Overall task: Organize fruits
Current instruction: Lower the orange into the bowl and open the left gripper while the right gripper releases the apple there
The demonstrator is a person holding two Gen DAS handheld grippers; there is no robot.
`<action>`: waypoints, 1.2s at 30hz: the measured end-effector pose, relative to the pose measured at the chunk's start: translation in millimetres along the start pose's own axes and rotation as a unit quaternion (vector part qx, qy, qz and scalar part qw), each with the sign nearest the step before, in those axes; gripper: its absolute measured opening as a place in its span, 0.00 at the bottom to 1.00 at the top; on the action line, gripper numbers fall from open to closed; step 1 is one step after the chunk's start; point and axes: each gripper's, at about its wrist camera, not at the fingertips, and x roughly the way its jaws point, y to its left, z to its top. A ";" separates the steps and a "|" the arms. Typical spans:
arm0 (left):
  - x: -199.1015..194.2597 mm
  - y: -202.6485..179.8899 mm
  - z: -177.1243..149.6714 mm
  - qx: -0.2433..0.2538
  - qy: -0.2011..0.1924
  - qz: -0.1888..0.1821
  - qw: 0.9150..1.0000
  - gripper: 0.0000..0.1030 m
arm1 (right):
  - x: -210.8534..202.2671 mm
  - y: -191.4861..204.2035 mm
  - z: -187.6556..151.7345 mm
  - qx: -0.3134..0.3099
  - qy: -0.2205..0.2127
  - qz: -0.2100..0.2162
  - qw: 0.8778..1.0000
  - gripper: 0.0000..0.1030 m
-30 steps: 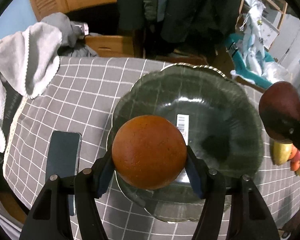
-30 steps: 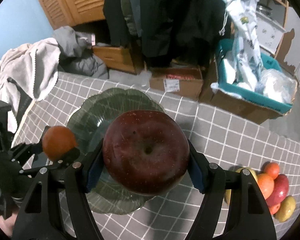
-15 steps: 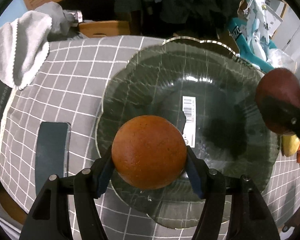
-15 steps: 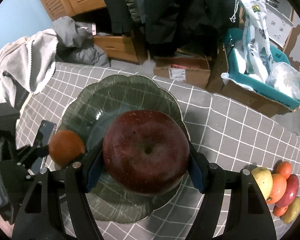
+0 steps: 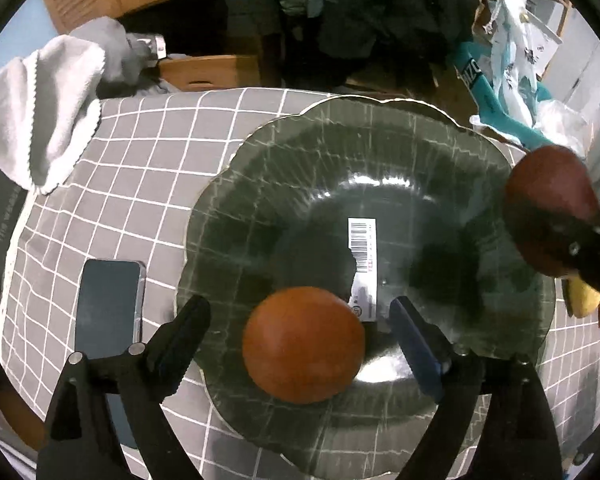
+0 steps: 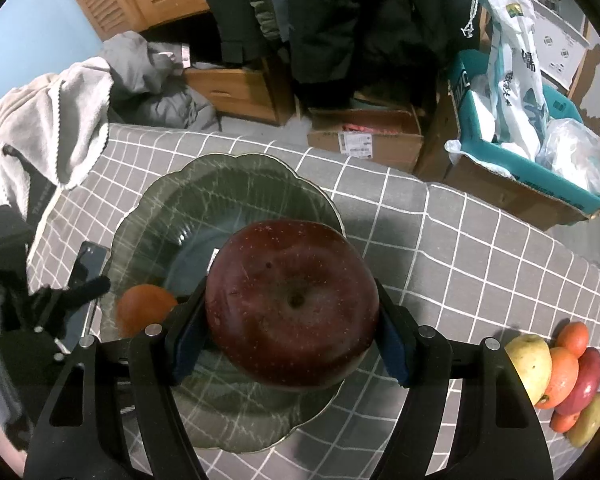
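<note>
An orange (image 5: 303, 344) lies on the near side of a dark green scalloped glass plate (image 5: 380, 168); it also shows in the right wrist view (image 6: 144, 310). My left gripper (image 5: 300, 320) is open, its fingers spread wide on either side of the orange and not touching it. My right gripper (image 6: 292, 320) is shut on a large dark red apple (image 6: 292, 304) and holds it above the right part of the plate (image 6: 236, 176). The apple also shows at the right in the left wrist view (image 5: 548, 216).
A dark phone (image 5: 108, 308) lies left of the plate on the grey checked tablecloth (image 6: 480, 248). A pile of several fruits (image 6: 560, 368) sits at the table's right. A grey garment (image 5: 40, 112) hangs over the far left edge. Boxes and bags stand beyond the table.
My left gripper opened and let go of the orange, which now rests on the plate. My right gripper moved further over the plate with the apple.
</note>
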 end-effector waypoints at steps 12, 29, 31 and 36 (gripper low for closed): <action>-38.2 39.1 0.5 -0.061 -0.027 -0.004 0.998 0.89 | 15.5 14.6 -4.4 -0.017 0.021 0.002 1.000 0.72; -48.7 60.0 -5.9 -0.073 -0.035 0.013 0.997 0.89 | 35.3 38.8 -12.5 -0.049 0.053 -0.001 0.997 0.77; -49.2 59.6 -6.0 -0.073 -0.036 0.013 0.997 0.89 | 29.5 42.3 -9.6 -0.055 0.042 -0.006 0.998 0.80; -54.0 56.9 -6.0 -0.072 -0.039 0.011 0.997 0.89 | 15.2 40.3 -2.7 -0.044 0.023 -0.002 0.999 0.81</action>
